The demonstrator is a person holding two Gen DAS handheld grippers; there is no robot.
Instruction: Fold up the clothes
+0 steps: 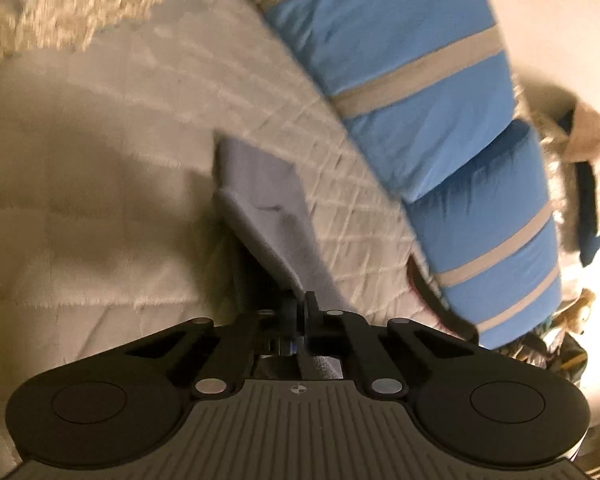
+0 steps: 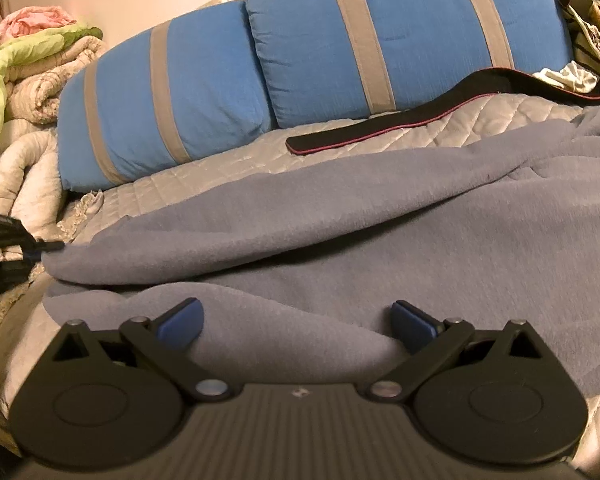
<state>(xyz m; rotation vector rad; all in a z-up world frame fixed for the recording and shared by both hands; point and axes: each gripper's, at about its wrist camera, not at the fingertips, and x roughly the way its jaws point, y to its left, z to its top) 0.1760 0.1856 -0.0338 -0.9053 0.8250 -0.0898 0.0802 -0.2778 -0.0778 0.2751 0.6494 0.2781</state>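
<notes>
garment (image 2: 320, 220) on bed (image 2: 204, 176), pillows (image 2: 260, 72) behind

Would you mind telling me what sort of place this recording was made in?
Most likely a bedroom: the grey garment lies on a quilted bedspread, two blue striped pillows lean against the wall, and rolled bedding is heaped at the side.

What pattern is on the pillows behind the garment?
Blue with grey stripes on the pillows, clearest in the right wrist view.

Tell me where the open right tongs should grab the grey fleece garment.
Take the rounded folded edge of the grey fleece garment just ahead of the right tongs, coming in low from the near side; that fold bulges between the open jaws, so they can pinch it.
</notes>
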